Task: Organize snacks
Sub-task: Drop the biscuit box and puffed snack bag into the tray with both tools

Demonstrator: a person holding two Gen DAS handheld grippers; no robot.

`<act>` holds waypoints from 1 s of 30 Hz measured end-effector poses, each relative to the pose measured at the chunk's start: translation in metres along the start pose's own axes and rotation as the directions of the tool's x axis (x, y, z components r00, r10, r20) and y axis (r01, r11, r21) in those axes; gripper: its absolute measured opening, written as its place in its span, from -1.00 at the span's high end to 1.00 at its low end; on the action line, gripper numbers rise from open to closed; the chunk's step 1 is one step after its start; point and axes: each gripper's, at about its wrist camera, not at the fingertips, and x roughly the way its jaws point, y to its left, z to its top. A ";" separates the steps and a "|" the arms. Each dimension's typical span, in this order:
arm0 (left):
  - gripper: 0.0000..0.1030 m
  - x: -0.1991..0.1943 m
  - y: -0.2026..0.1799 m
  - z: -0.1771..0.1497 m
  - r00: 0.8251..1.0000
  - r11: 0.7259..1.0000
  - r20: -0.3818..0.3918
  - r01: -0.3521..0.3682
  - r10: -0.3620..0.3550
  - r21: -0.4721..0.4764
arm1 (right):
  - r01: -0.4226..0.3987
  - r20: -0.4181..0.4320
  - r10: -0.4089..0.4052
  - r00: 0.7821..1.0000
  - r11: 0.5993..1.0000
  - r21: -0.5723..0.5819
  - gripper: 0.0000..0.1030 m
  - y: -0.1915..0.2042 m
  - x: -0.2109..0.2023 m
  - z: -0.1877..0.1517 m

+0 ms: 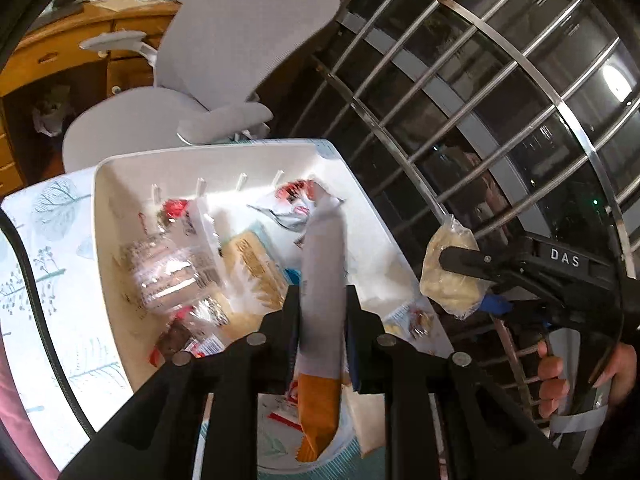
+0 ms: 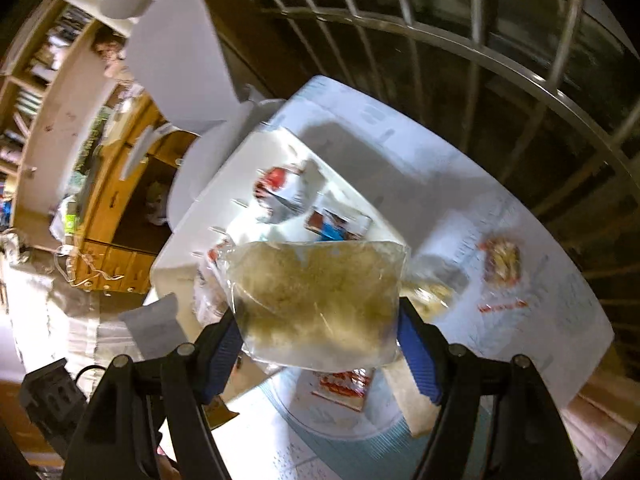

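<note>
Closest to the left wrist camera, the left hand-held gripper (image 1: 322,312) is clamped on a long, flat snack packet with a pale grey upper part and an orange lower end (image 1: 322,280), which stands roughly upright between the fingers above the near edge of the white plastic bin (image 1: 105,216). In the right wrist view, the right hand-held gripper (image 2: 320,332) has its blue-padded fingers (image 2: 418,356) pressed against both sides of a clear plastic bag of pale yellow crumbly snack (image 2: 316,304), held in the air over the table covered with a white leaf-printed cloth (image 1: 44,264).

Both grippers carry a snack, so the step in hand looks like the carrying of these two items towards the bin. The bin already holds several packets, among them a clear wrapped pack (image 1: 168,272) and a red-and-white pouch (image 1: 294,200) near its far wall. A few small wrapped snacks (image 2: 502,264) lie loose on the cloth beyond the bin.

The next move probably calls for lowering each snack into a free part of the bin and opening the fingers only once it rests there; the crumbly bag should be let down gently. Farther off stand a grey mesh office chair (image 1: 240,32) and a metal-barred window (image 1: 480,100).
</note>
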 end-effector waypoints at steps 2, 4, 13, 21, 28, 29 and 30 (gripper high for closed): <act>-0.10 0.002 0.002 -0.001 1.000 1.000 0.007 -0.006 0.006 -0.014 | -0.002 -0.023 0.002 1.000 1.000 -0.030 -0.50 0.002 0.008 0.002; -0.39 0.005 0.004 -0.002 1.000 0.999 -0.008 -0.017 0.016 -0.029 | 0.016 -0.034 -0.018 0.999 0.998 -0.052 -0.54 0.001 0.013 0.002; -0.41 0.009 0.009 -0.032 0.992 0.990 -0.079 -0.109 0.102 -0.089 | 0.024 -0.055 -0.027 0.998 0.998 -0.059 -0.61 -0.018 0.014 -0.004; -0.41 0.002 -0.009 -0.071 0.984 0.971 -0.096 -0.168 0.153 -0.172 | 0.034 -0.095 -0.044 0.994 0.994 -0.106 -0.61 -0.055 0.015 -0.008; -0.41 0.008 -0.042 -0.096 0.973 0.947 -0.128 -0.217 0.191 -0.237 | 0.044 -0.114 -0.065 0.991 0.983 -0.180 -0.61 -0.092 0.009 -0.010; -0.41 0.010 -0.048 -0.100 0.972 0.943 -0.132 -0.224 0.197 -0.246 | 0.046 -0.112 -0.069 0.991 0.979 -0.199 -0.61 -0.097 0.008 -0.010; -0.41 0.012 -0.052 -0.103 0.970 0.939 -0.136 -0.232 0.203 -0.253 | 0.047 -0.110 -0.073 0.991 0.973 -0.224 -0.61 -0.102 0.006 -0.010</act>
